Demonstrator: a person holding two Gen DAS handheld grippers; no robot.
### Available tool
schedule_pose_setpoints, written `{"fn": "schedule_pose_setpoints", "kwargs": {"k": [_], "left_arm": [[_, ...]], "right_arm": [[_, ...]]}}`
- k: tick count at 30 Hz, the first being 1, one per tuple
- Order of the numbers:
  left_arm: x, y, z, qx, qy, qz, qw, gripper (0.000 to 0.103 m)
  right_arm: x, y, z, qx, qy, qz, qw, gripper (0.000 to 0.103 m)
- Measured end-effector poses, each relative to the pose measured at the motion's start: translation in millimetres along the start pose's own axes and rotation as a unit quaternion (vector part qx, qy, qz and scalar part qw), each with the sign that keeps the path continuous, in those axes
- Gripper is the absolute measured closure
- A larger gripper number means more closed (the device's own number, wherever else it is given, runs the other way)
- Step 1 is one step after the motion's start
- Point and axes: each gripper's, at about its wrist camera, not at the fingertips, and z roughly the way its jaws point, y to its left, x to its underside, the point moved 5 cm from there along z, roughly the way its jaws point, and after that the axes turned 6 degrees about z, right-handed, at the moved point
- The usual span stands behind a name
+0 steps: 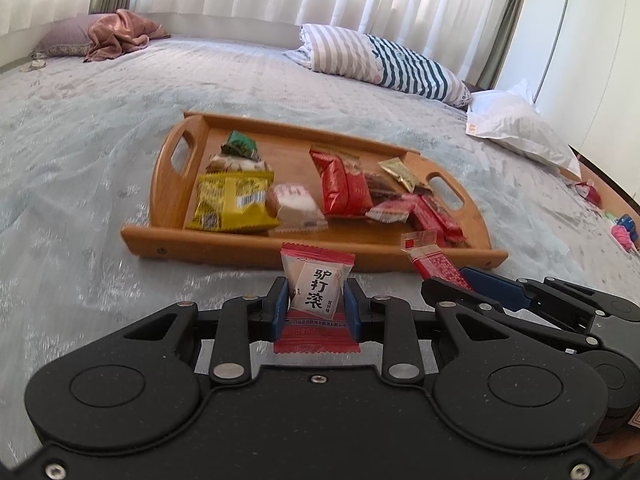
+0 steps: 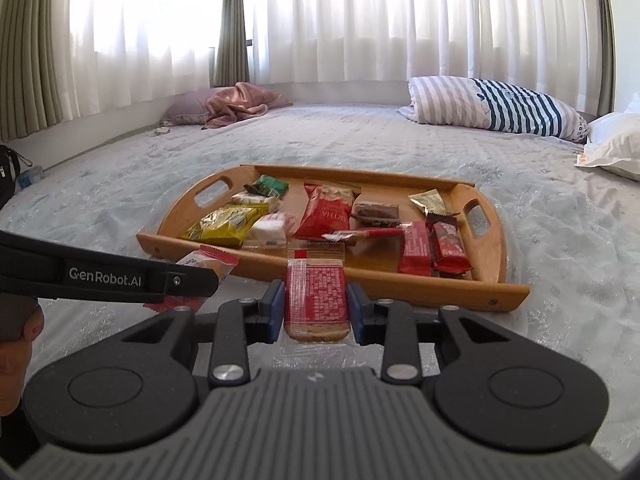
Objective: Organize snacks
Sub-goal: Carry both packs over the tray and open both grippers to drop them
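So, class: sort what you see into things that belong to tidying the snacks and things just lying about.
Job: wooden tray; snacks on tray; white-and-red packet in left jaws; red biscuit pack in right jaws.

Lying about: striped pillow; pink blanket; white bag.

In the right wrist view the left claw's black arm (image 2: pixel 108 276) covers most of a red-and-white packet (image 2: pixel 208 260). A hand (image 2: pixel 16 340) is cut off at the left edge. Right of the wooden tray (image 1: pixel 180 244), small pink and blue things (image 1: pixel 624 230) are too blurred to identify. The dark packet (image 2: pixel 376 213) on the tray carries print too small to read.
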Motion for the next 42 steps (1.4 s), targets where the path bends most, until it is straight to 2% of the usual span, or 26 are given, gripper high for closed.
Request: {"fn": "schedule_pose_setpoints", "kwargs": {"k": [13,19,32,37,42], "left_arm": [[-48.7,0.4,5.1,-0.007,-0.044,0.016,0.9989,0.076],[-78.4,9.4,15.1,-0.009,-0.062,0.013,0.998,0.076],[-132.1,32.5,83.0,-0.01,-0.045,-0.004,0.9989,0.076],[-142.5,40.3,120.0,-0.018,-0.025,-0.022,0.9993,0.076],[-143.8,41.3,153.6,-0.028,-0.012,-0.02,0.9993,0.076]], "right_arm": [[-48.8,-23.4,5.4,0.019,-0.046,0.028,0.998,0.065],[-73.4,-42.8,23.4,0.032,-0.047,0.049,0.997,0.065],[-103.6,-76.3,102.4,0.022,0.014,0.105,0.994,0.065],[-108.0,-90.0,135.3,0.017,0.044,0.14,0.989,0.065],[-108.3,-95.0,165.6,0.021,0.06,0.141,0.988,0.065]]}}
